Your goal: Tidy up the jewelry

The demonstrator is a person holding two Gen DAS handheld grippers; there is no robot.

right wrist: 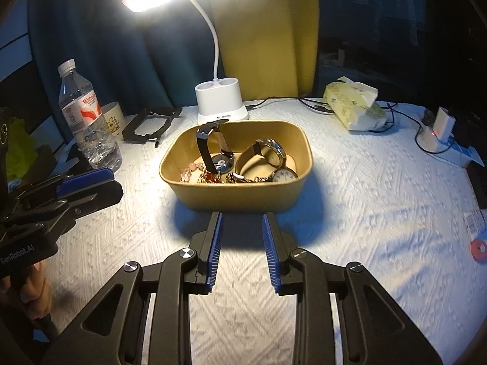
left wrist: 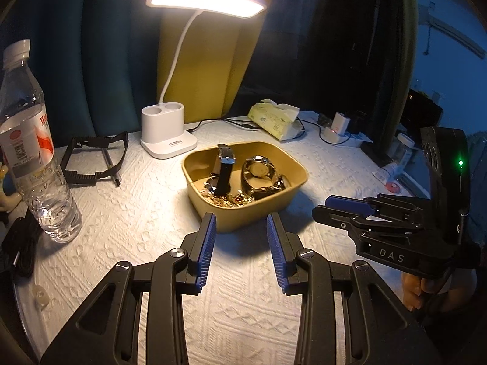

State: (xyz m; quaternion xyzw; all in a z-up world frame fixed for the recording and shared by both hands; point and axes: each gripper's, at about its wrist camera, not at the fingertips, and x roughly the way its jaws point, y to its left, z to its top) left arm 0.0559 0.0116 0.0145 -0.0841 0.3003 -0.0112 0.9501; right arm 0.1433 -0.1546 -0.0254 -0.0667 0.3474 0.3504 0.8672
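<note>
Both tools, left tool (left wrist: pixel 241 223) and right tool (right wrist: pixel 242 222), are hovering wide and empty before the tray (right wrist: pixel 240 199); watches (right wrist: pixel 268 152) and bracelets (right wrist: pixel 194 172) are lying jumbled inside, apparently awaiting sorting.

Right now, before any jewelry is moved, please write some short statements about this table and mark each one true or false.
1. The left hand-held gripper holds a watch. False: both it and the right hand-held gripper are open and hold nothing.
2. The black-strap watch is inside the tan tray. True.
3. The desk lamp is switched off. False: it is lit.
4. The water bottle stands upright with its cap on. True.
5. The tissue pack lies inside the tray. False: it lies on the white cloth.
</note>
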